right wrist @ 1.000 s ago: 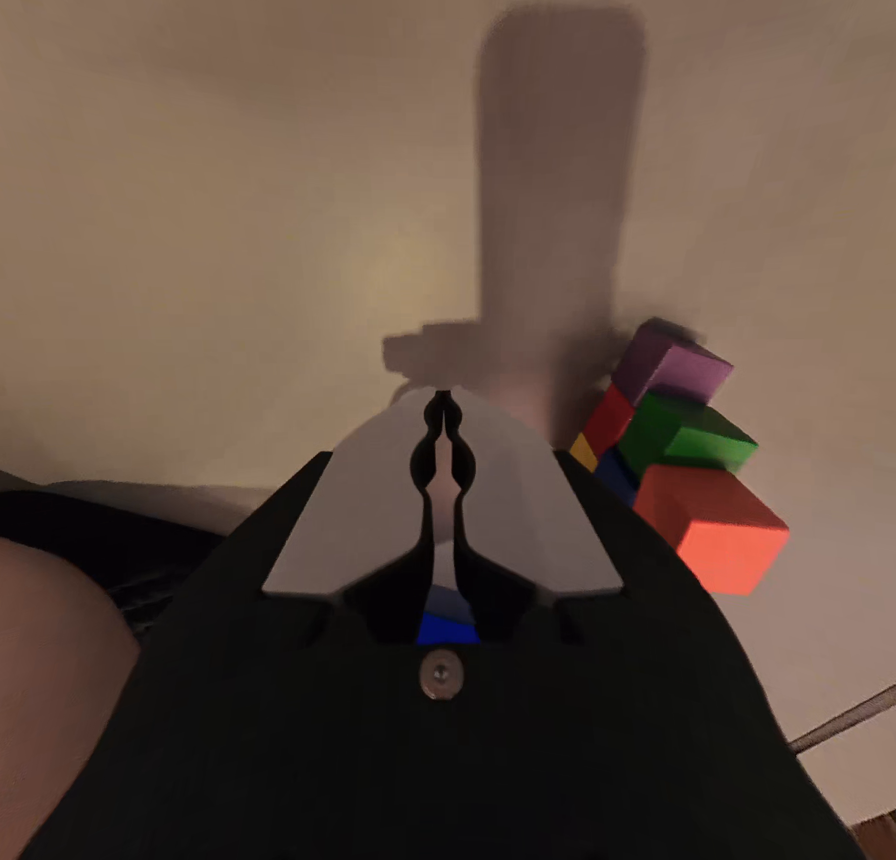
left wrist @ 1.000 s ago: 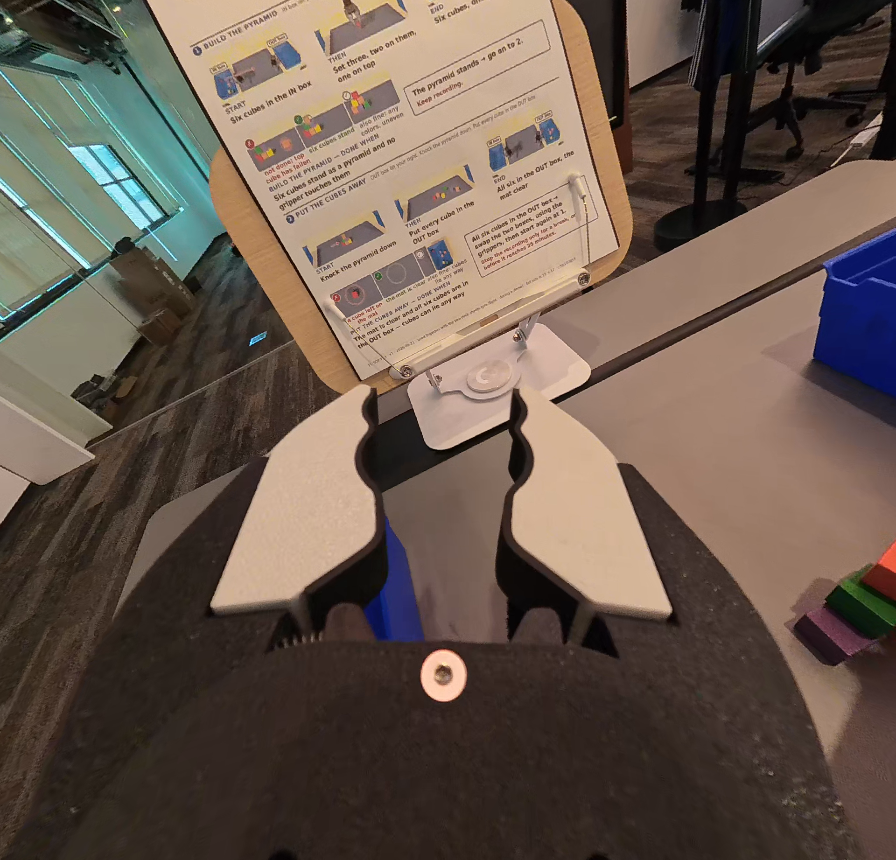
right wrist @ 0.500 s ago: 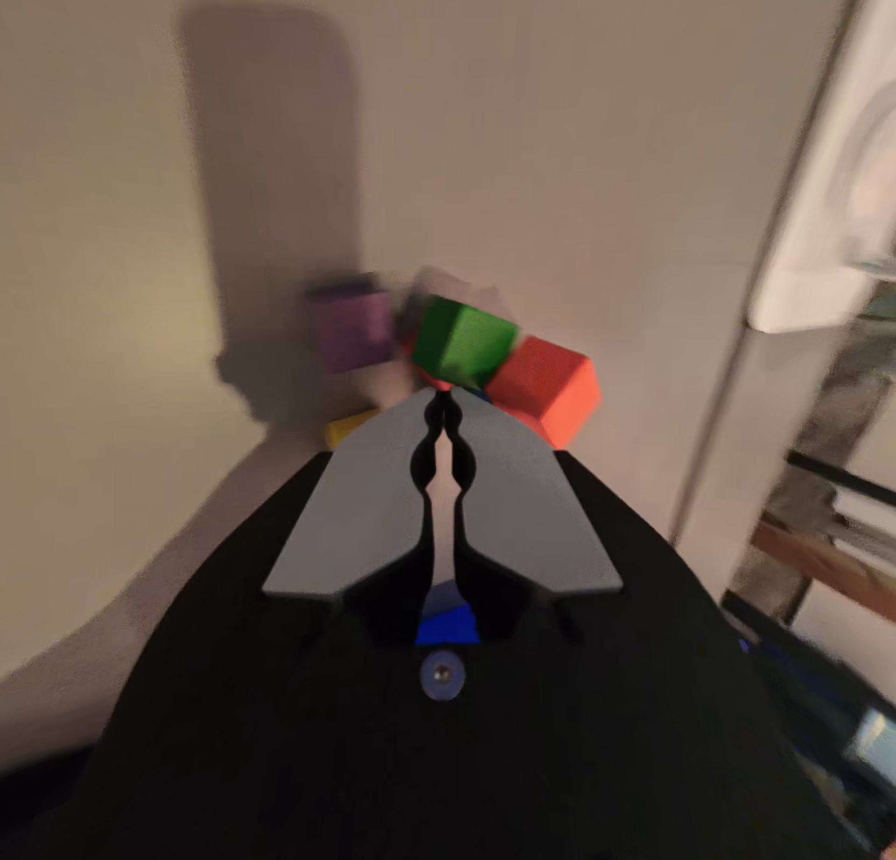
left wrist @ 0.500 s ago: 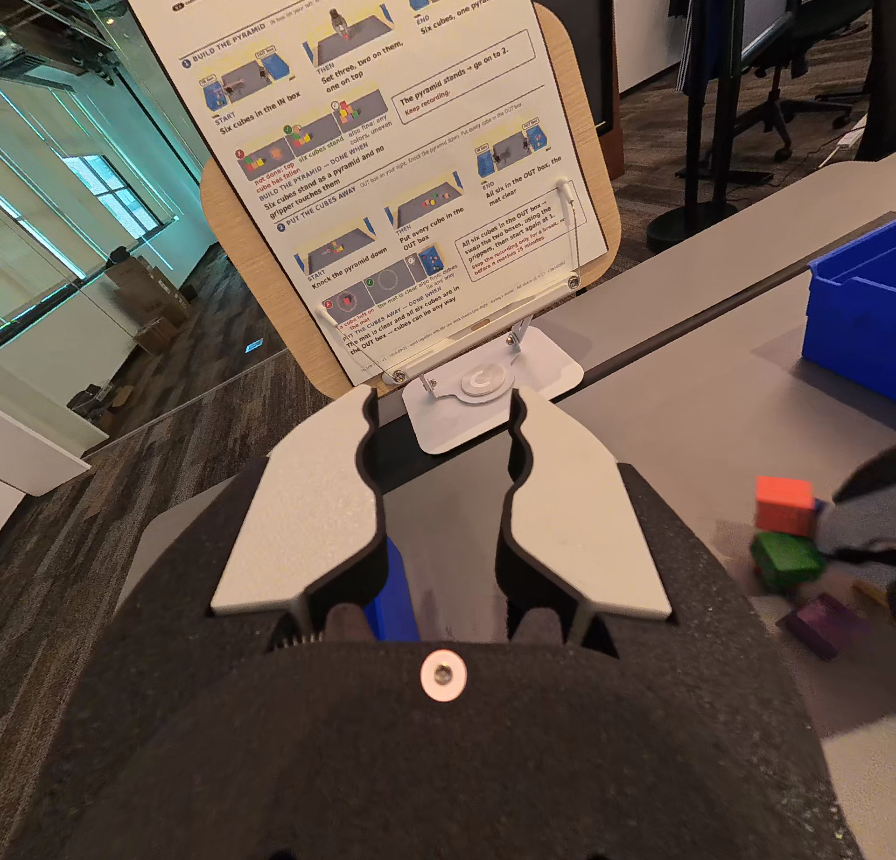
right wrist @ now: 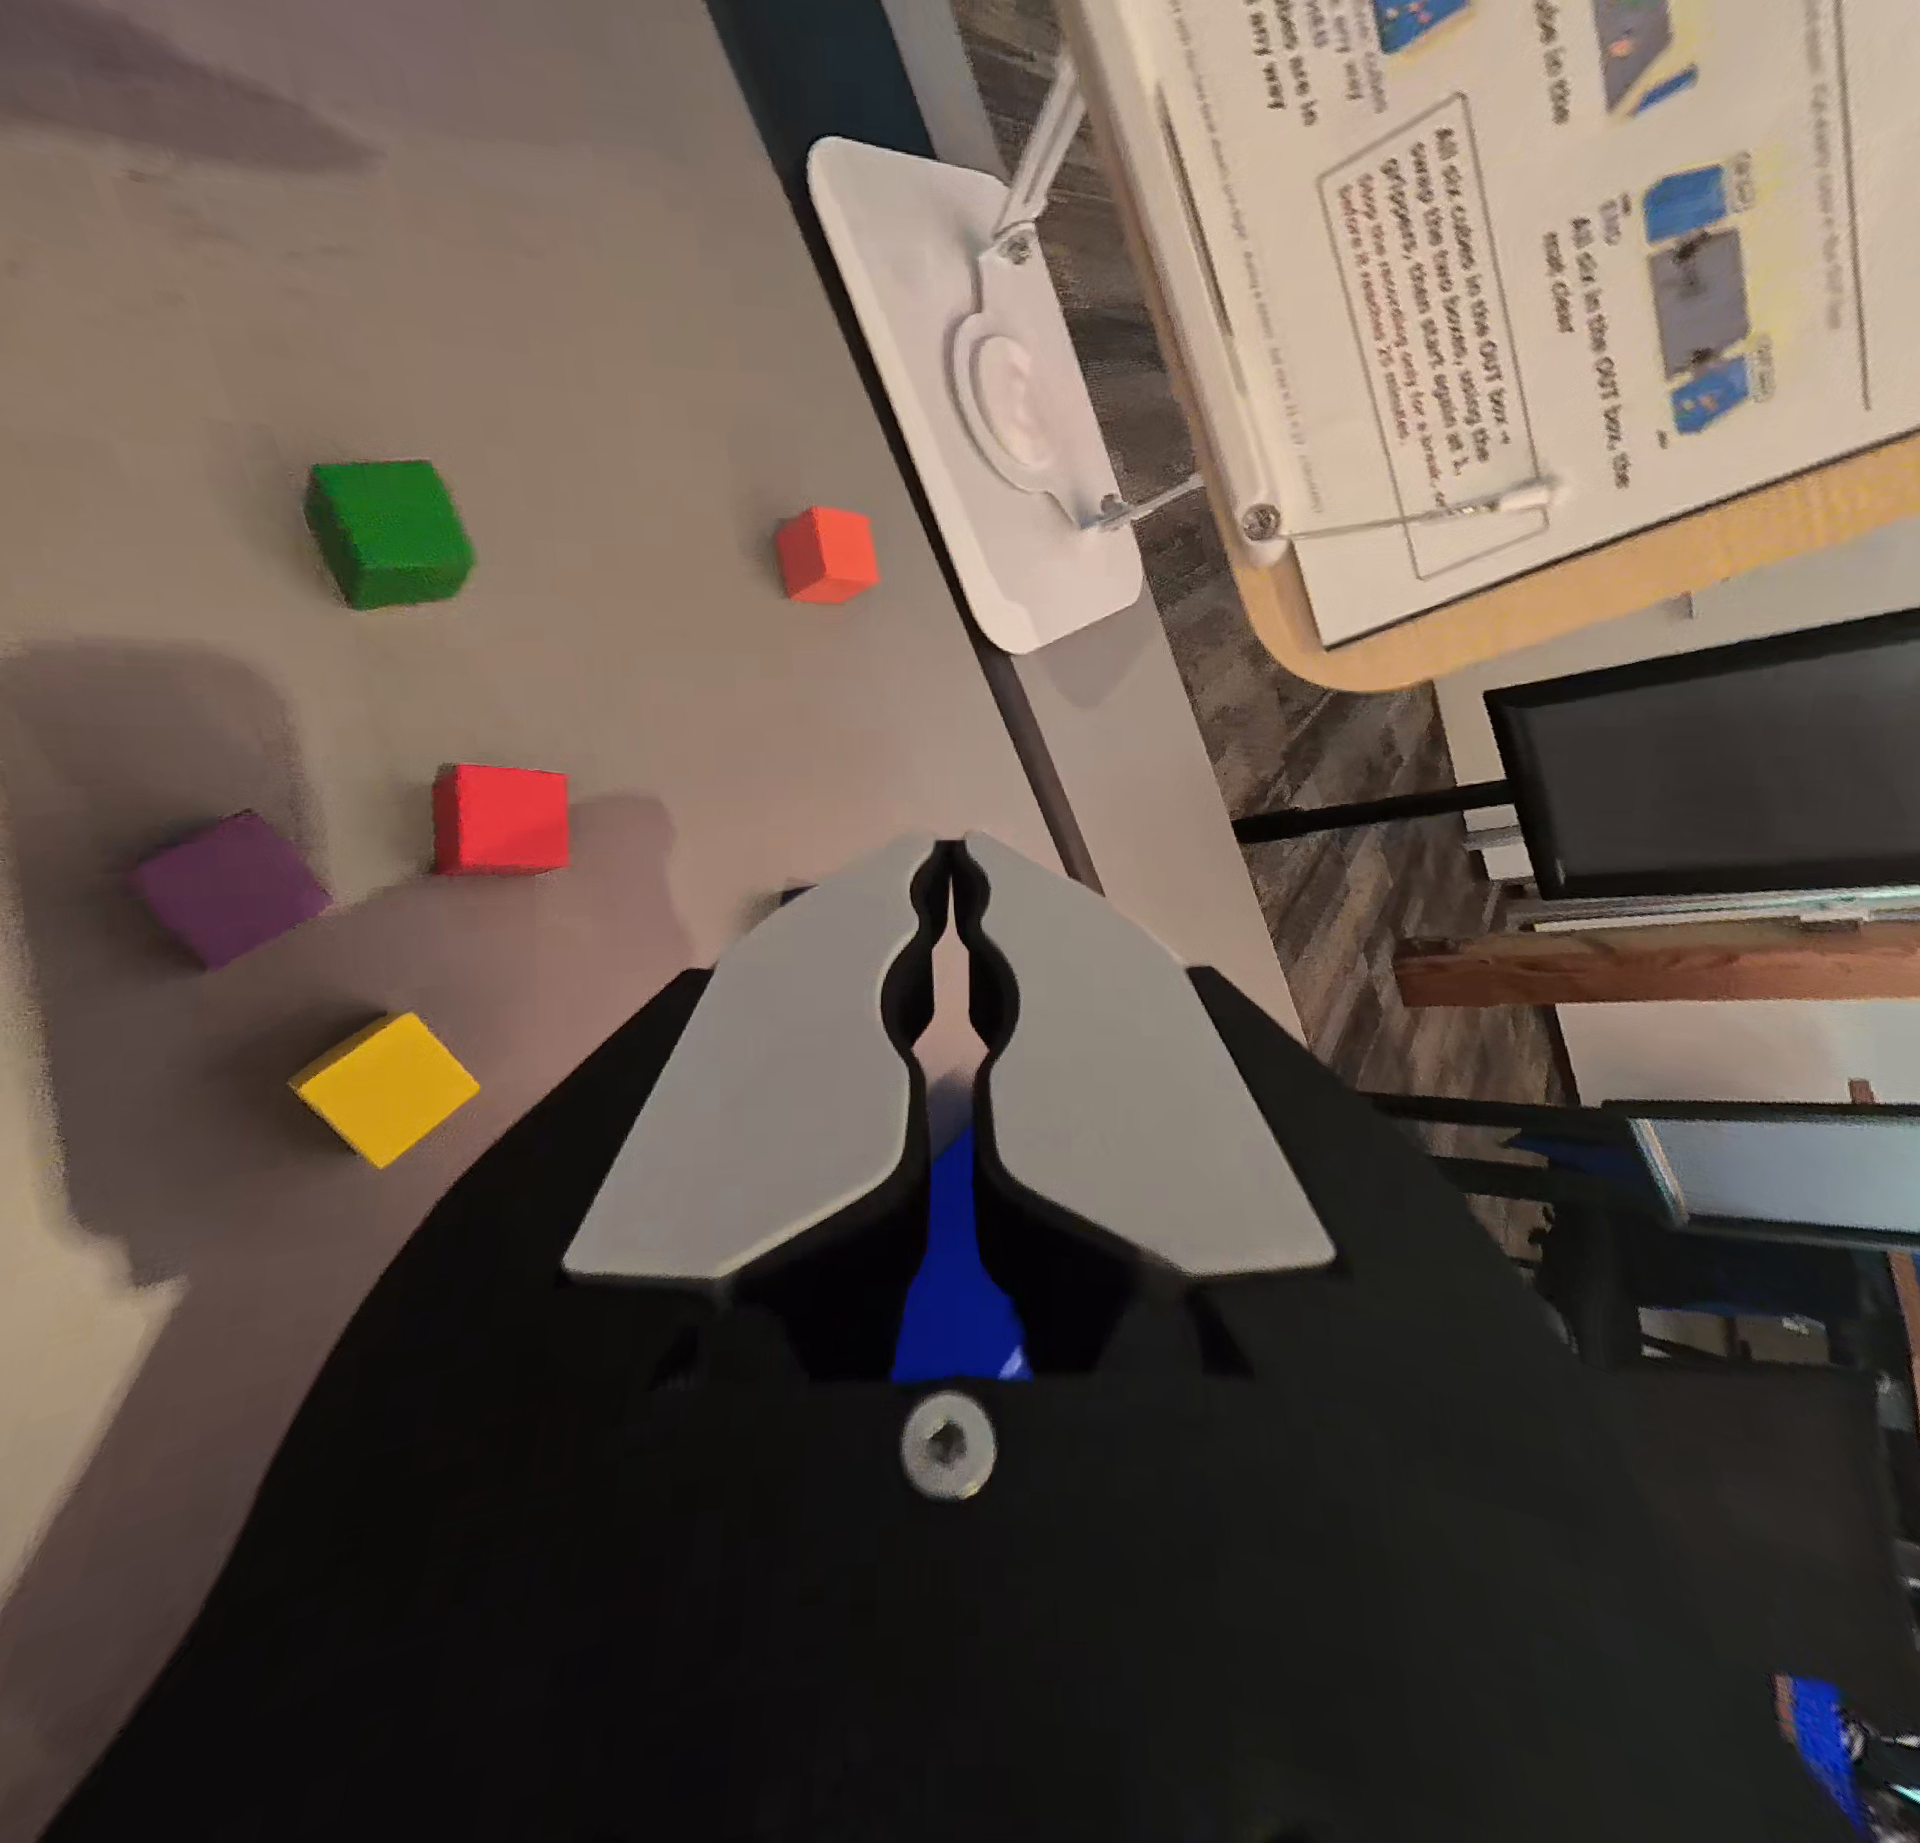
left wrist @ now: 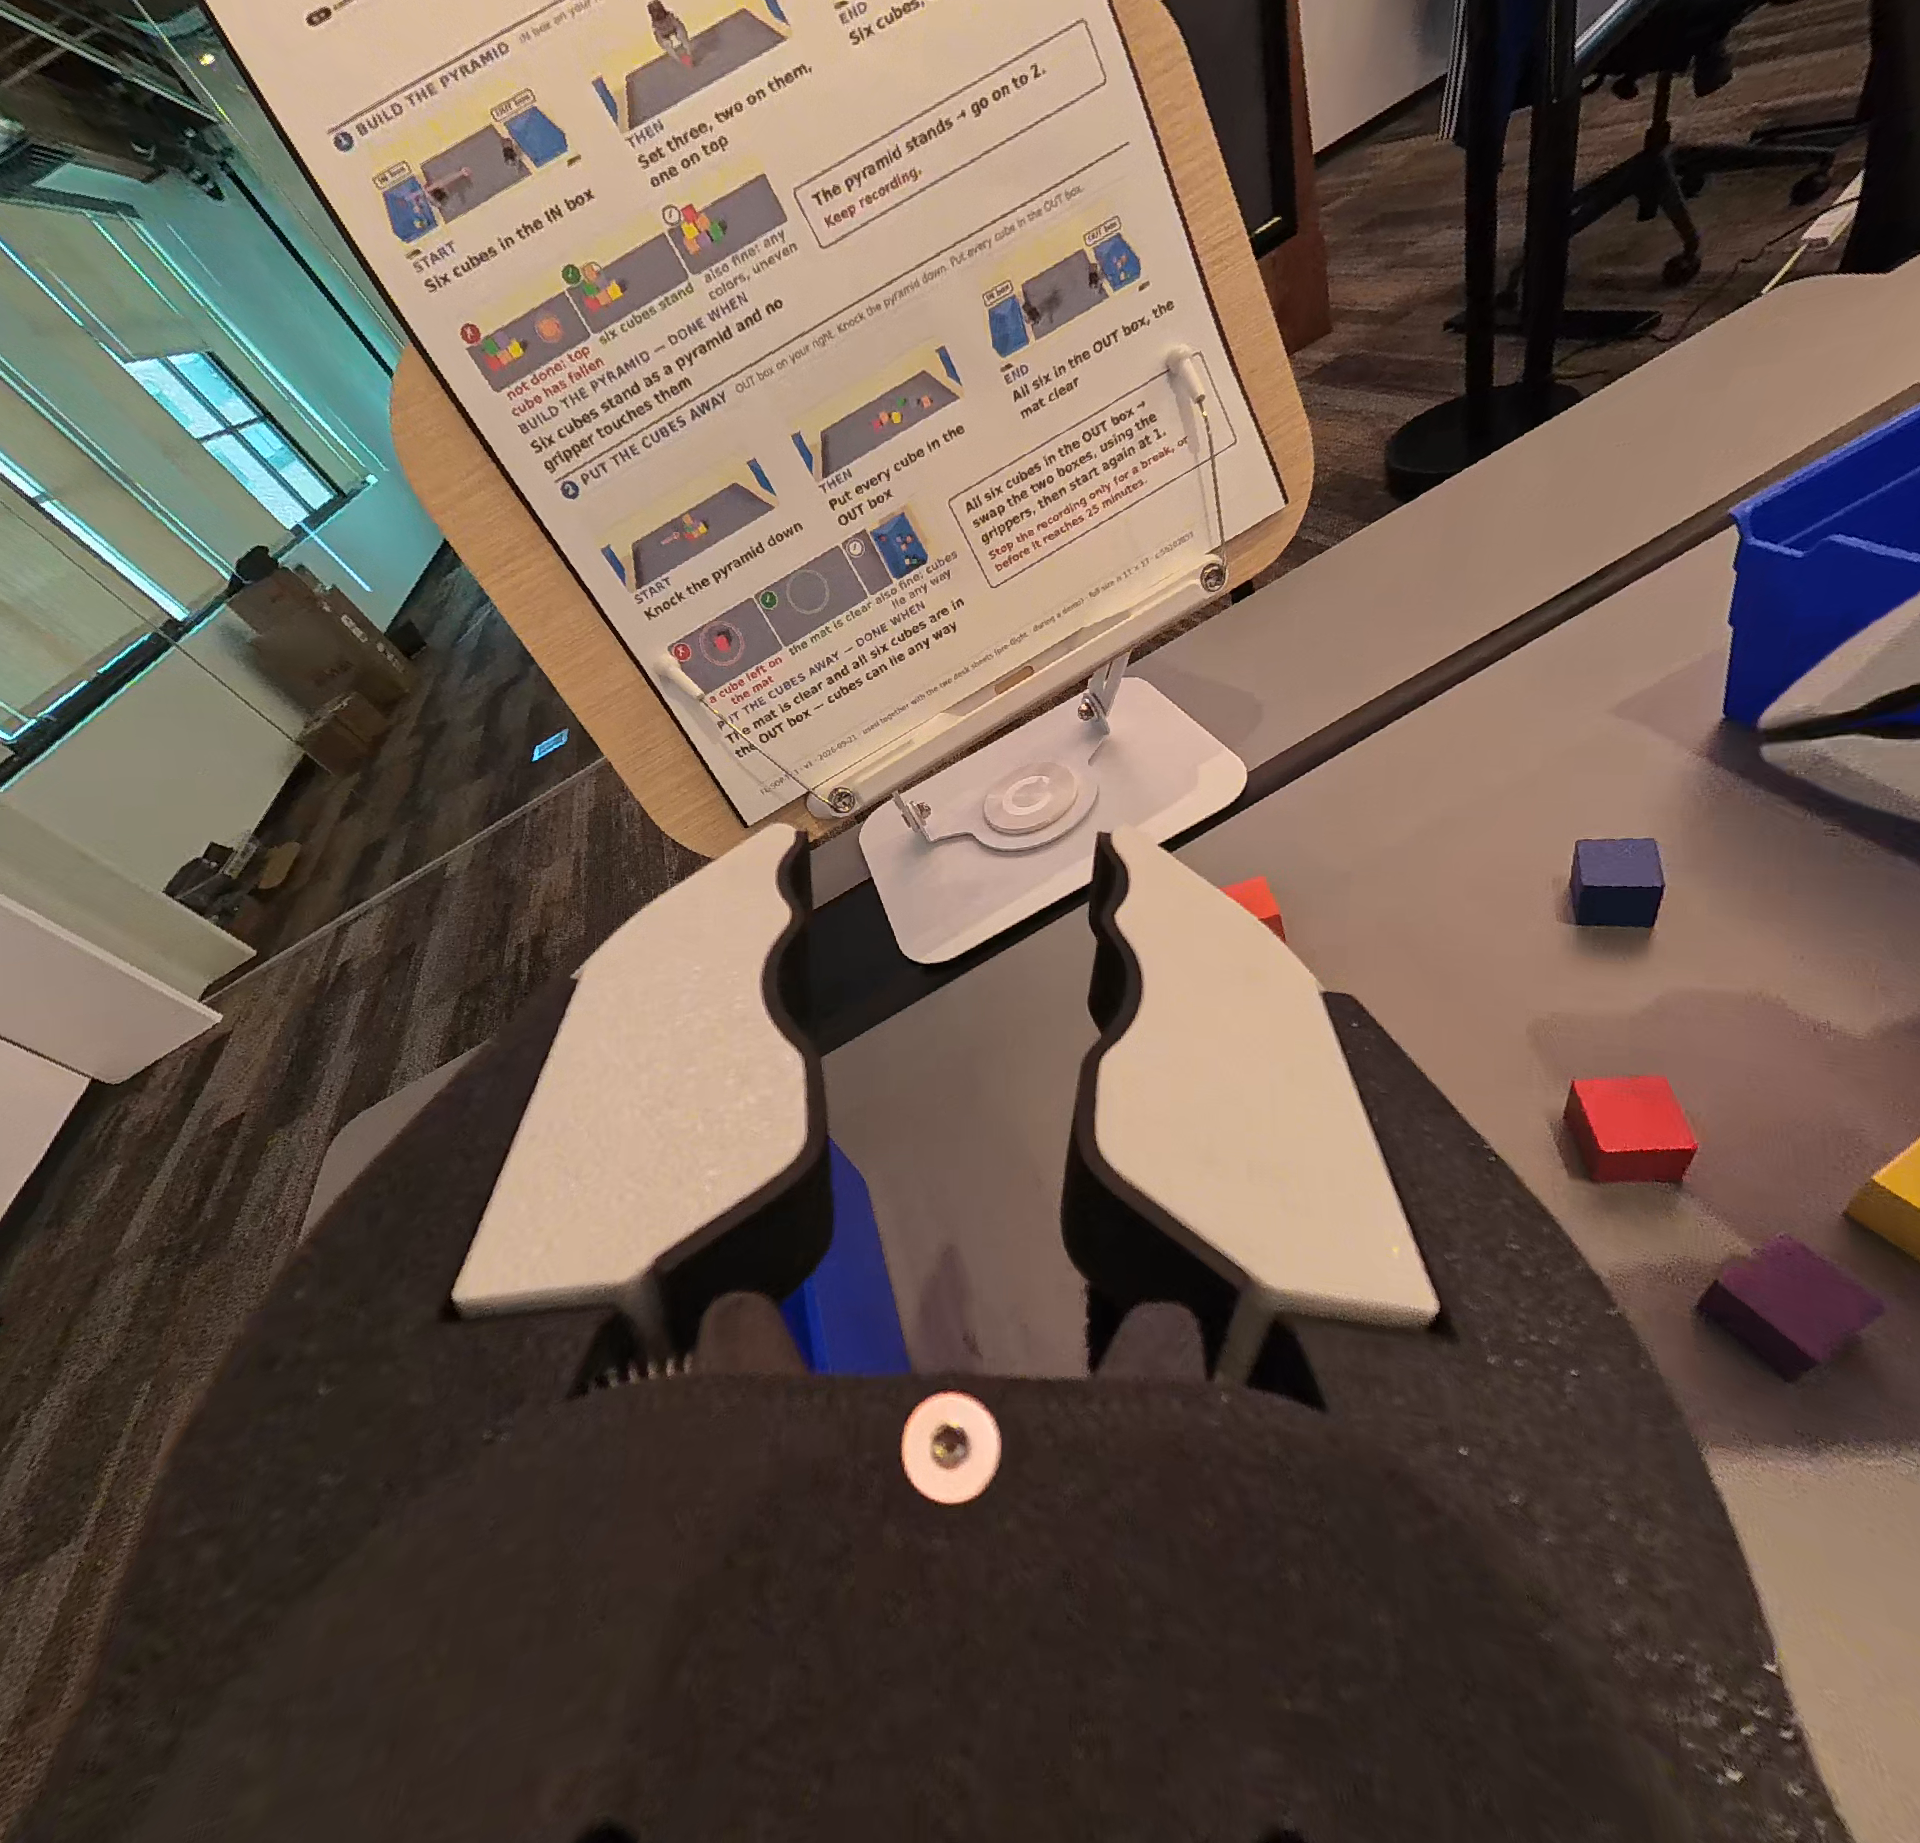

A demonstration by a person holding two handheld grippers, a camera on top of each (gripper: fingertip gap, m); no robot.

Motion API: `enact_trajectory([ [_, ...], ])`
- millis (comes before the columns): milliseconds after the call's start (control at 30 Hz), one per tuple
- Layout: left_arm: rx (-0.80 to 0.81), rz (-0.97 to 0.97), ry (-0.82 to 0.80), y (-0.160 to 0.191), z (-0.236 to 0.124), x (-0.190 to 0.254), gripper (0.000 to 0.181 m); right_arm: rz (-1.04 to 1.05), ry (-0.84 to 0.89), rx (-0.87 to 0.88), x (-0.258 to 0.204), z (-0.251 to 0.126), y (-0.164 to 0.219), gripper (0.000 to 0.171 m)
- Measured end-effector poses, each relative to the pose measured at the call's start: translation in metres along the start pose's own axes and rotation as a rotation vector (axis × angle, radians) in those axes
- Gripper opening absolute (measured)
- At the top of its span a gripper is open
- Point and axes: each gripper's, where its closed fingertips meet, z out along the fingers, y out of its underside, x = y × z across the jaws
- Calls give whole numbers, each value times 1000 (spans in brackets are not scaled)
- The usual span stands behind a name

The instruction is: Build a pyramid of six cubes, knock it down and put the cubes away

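Observation:
Six cubes lie scattered and apart on the grey mat (right wrist: 582, 359). The right wrist view shows the green cube (right wrist: 387, 534), orange cube (right wrist: 826, 554), red cube (right wrist: 501, 819), purple cube (right wrist: 229, 887) and yellow cube (right wrist: 384, 1087). The left wrist view shows the blue cube (left wrist: 1616, 881), red cube (left wrist: 1629, 1128), purple cube (left wrist: 1787, 1300), an edge of the yellow cube (left wrist: 1896, 1206) and a corner of the orange cube (left wrist: 1257, 905). My right gripper (right wrist: 951, 858) is shut and empty, to the right of the cubes. My left gripper (left wrist: 948, 858) is open and empty at the mat's left end.
A blue bin (left wrist: 1818, 588) stands at the far right of the mat. The instruction board (left wrist: 790, 339) on its white stand base (left wrist: 1049, 817) stands behind the mat's far edge. Office floor and chairs lie beyond. Left tips to right tips: about 20 centimetres. Measured from the fingertips, the blue cube (left wrist: 1616, 881) is 12 centimetres or so from the right gripper and 30 centimetres from the left.
The stacked cubes have been knocked over by my shut right gripper sweeping through them, and now lie scattered. The left gripper has hardly moved.

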Motion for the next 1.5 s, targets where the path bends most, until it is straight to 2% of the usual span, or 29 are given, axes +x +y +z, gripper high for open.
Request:
enact_trajectory([
  [233,-8,9,3,1,0,1,51,116,-1,-14,12,-1,11,1],
  [367,11,19,-43,-6,-9,-17,52,299,-50,40,15,0,9,2],
  [467,43,-9,-98,-15,-26,-45,52,455,-220,22,-2,5,13,18],
  [533,69,-40,-127,-20,-40,-62,52,459,-409,-45,-31,5,18,33],
  [633,113,-86,-127,-28,-59,-78,51,270,-760,-143,-91,-17,25,38],
  [667,122,-101,-119,-30,-63,-81,51,160,-785,-182,-102,-22,34,37],
  [767,149,-146,-81,-34,-71,-82,51,-121,-704,-194,-112,-15,51,45],
  [1000,107,-111,-19,-29,-62,-64,52,-250,-722,-270,-133,2,66,44],
  [1167,95,-83,1,-28,-57,-53,52,-276,-722,-309,-137,8,74,30],
  [1267,88,-75,6,-27,-54,-50,52,-272,-739,-297,-138,7,73,29],
  [1333,85,-74,11,-26,-53,-48,52,-250,-743,-251,-134,2,64,28],
  [1400,81,-68,12,-25,-52,-47,52,-208,-727,-123,-119,-13,42,28],
  [1500,79,-64,14,-26,-52,-46,51,-5,-515,129,-43,-43,7,28],
])
